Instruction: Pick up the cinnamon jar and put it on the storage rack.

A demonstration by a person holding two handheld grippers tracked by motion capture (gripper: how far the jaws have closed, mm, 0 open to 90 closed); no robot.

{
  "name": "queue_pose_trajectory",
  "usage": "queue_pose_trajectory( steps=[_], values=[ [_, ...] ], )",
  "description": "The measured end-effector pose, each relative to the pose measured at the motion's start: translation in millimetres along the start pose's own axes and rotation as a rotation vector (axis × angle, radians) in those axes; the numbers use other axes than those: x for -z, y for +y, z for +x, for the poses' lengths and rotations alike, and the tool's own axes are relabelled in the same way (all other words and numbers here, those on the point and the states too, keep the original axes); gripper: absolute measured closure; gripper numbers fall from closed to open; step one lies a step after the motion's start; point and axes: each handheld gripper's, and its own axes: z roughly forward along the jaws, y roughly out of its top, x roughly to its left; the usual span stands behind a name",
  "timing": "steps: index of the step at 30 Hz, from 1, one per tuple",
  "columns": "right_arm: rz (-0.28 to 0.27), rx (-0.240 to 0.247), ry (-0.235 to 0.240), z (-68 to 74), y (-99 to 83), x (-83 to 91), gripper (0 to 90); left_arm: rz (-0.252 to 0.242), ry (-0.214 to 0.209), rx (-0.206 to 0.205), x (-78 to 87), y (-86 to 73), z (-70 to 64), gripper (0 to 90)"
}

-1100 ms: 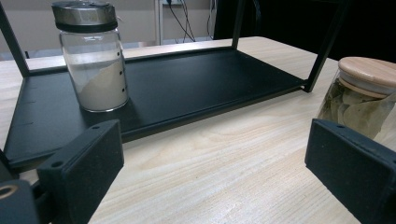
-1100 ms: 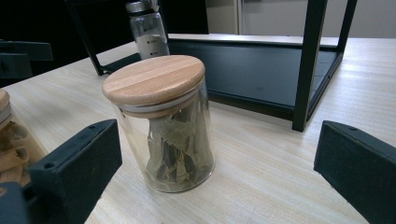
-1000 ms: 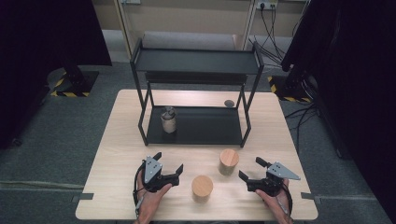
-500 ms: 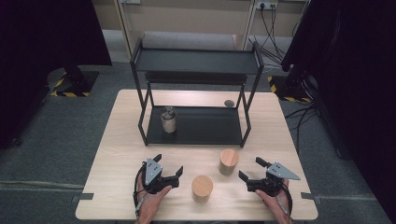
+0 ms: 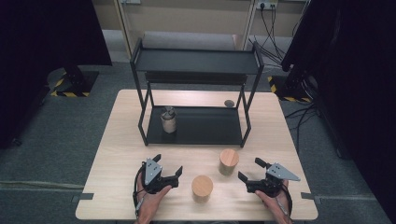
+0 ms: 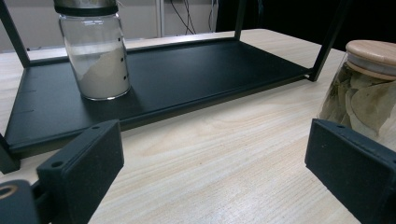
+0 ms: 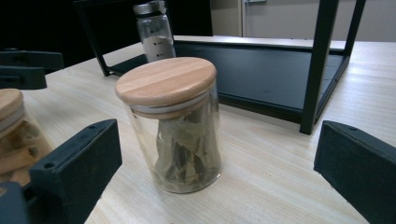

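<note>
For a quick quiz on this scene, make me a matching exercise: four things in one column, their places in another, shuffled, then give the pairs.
Things:
1. jar of white powder
2. jar of bay leaves
3. second wooden-lidded jar
4. small dark disc

Places:
A. on the table behind the rack's right legs
B. on the table, in front of the right gripper
C. on the lower shelf of the black rack, at its left
D. on the table, just right of the left gripper

Pairs: 1-C, 2-B, 3-D, 4-A
</note>
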Motion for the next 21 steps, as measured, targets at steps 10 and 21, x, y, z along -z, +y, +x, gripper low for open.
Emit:
queue_pose_trajectory(
  steps=[10, 21],
  values=[
    [-0.011, 0.007, 0.028, 10.7, -2.7, 7.7, 1.0, 0.000, 0.004, 0.002, 0.4, -0.6, 0.2, 4.0],
    [-0.003, 0.030, 0.079, 22.9, -3.2, 9.9, 0.9, 0.003, 0.006, 0.001, 0.2, -0.9, 0.1, 4.0]
  ],
)
